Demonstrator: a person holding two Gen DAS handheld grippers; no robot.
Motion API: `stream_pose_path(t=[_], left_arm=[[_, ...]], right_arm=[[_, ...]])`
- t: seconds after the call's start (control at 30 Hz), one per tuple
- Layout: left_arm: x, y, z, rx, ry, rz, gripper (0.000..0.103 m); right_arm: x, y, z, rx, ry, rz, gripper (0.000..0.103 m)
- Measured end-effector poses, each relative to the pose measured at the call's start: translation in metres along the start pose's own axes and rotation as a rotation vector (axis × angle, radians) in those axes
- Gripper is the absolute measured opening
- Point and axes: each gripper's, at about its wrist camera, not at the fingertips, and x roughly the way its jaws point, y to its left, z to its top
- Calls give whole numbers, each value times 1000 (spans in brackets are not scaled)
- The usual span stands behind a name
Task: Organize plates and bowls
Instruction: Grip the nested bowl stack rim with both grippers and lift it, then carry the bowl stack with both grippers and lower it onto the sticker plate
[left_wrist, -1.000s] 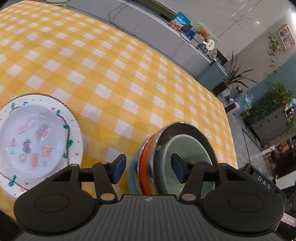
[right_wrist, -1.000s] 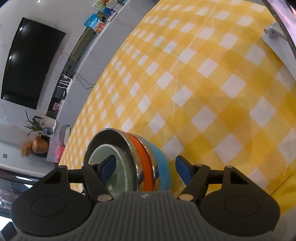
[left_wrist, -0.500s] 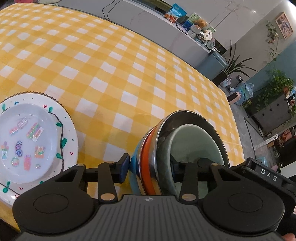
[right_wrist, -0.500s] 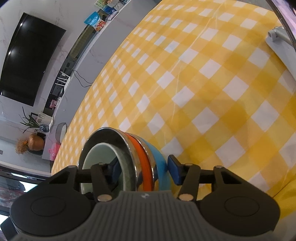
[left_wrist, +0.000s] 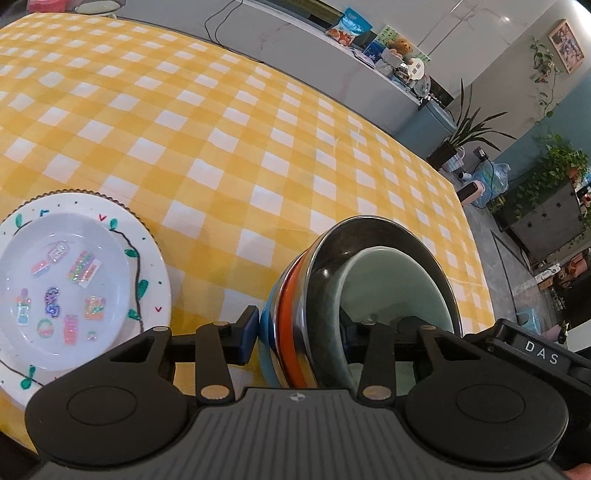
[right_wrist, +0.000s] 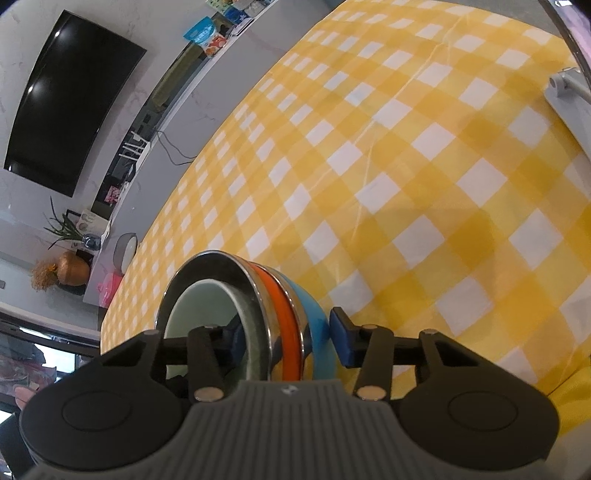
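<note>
Mid-carry, by the look of it: nested stack of blue, orange, steel and pale-green bowls (left_wrist: 332, 306) clamped by left gripper (left_wrist: 299, 330) and right gripper (right_wrist: 284, 332) — each pinching opposite rim walls. Stack tipped on edge above yellow checked tablecloth (left_wrist: 221, 129), mouths facing sideways, axis roughly level. Next: righting it, lowering near white painted plates (left_wrist: 74, 280).

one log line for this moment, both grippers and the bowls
left gripper: shut on bowl stack | right gripper: shut on bowl stack | plates: on table, untouched
</note>
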Motion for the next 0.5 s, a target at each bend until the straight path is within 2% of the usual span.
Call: stream_pose_path(t=[0.5], left_arm=[[-42, 7, 4, 17, -47, 41, 47]], right_arm=[[-21, 18, -16, -30, -17, 90, 42]])
